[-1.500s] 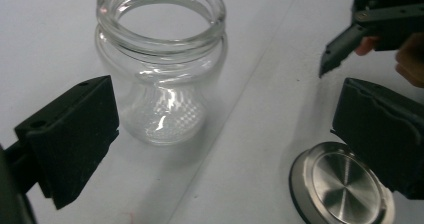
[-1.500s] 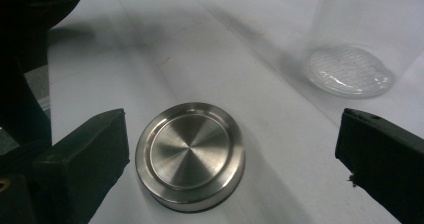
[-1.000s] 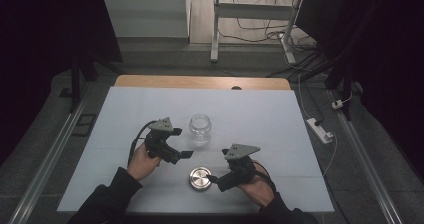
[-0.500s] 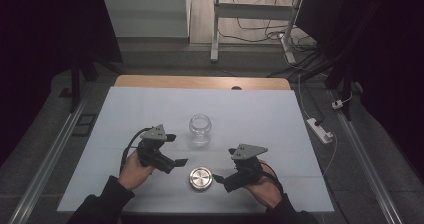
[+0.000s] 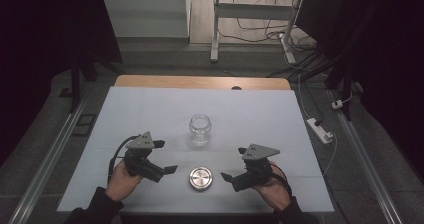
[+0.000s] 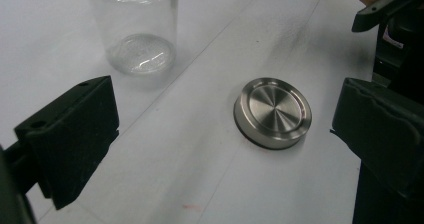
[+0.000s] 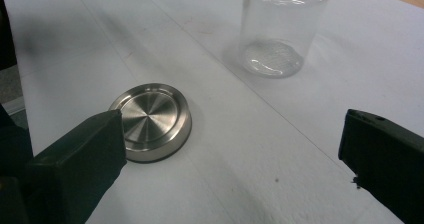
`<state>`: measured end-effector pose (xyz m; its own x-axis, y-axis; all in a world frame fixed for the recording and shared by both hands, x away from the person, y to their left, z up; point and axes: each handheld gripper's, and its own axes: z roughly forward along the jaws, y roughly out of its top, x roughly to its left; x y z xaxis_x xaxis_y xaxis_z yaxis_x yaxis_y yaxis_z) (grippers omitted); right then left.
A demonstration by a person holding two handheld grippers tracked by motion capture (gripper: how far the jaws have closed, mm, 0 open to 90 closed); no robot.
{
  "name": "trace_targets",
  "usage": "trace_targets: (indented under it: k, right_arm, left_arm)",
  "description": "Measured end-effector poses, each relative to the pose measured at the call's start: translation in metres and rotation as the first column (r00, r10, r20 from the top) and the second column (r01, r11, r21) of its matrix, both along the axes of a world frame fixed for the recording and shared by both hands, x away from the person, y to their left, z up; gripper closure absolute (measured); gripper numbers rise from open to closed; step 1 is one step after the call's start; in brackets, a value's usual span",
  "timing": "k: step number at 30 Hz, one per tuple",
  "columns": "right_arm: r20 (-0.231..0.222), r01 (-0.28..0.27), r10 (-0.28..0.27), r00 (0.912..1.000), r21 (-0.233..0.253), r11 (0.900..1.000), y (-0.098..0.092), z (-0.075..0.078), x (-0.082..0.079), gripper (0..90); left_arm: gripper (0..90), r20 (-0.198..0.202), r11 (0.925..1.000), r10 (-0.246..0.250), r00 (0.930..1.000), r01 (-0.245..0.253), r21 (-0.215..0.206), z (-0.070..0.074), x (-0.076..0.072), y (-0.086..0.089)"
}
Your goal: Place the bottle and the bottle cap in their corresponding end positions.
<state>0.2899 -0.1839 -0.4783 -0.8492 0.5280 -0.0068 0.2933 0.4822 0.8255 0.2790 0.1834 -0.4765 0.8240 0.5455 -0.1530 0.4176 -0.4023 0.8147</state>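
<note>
Now we hold 2 tools low over the white counter, flanking a steel lid.

We see the round brushed-metal lid lying flat between the left tool and the right tool, touching neither. Both tools gape wide, gripping nothing. Beyond the lid, the clear glass jar stands upright and uncapped, well apart from the matte counter's edges, with bare surface all around it.
</note>
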Motion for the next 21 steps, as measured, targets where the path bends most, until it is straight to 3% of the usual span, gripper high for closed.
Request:
trace_targets:
  k: [4, 12, 21]
  right_arm:
    - [-0.009, 0.019, -0.019, 0.9998, 0.016, 1.000, -0.007, 0.002, -0.002, 0.0]
    - [-0.005, 0.060, -0.060, 0.9982, 0.007, 0.998, -0.020, 0.003, -0.006, 0.0]
    - [-0.008, 0.109, -0.109, 0.9941, 0.010, 0.994, -0.038, 0.003, -0.012, 0.0]
  left_arm:
    - [0.0, -0.002, 0.9993, 0.032, 0.9995, -0.032, -0.017, -0.001, -0.008, 0.009]
    - [0.0, 0.000, 0.9972, 0.074, 0.9973, -0.074, -0.012, -0.003, -0.022, 0.027]
    - [0.0, -0.003, 0.9908, 0.134, 0.9910, -0.134, -0.019, -0.006, -0.040, 0.046]
